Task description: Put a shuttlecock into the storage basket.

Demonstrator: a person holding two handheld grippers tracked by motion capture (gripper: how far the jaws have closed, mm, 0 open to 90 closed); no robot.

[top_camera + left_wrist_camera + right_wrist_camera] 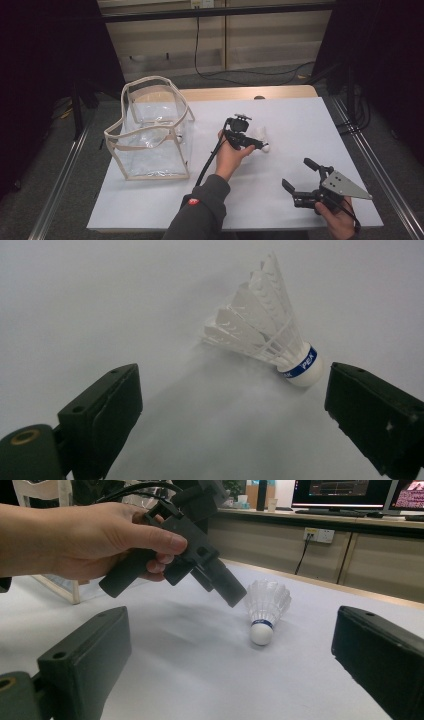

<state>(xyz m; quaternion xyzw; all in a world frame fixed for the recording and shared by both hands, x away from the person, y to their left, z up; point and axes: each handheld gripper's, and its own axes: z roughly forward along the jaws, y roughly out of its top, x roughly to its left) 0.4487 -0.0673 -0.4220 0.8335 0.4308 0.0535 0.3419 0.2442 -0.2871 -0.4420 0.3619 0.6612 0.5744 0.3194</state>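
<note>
— While the left claw hangs spread over the desk, where is the shuttlecock?
— Lying between its jaws, cork near one jaw, untouched; from above, that claw hides most of it.
— Elsewhere?
— Right claw spread, well apart; clear bag stands leftward.

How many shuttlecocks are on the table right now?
1. The shuttlecock lies on the white table right of the clear bag, just ahead of the open left claw. I can't rule out one hidden behind the hand.
</note>
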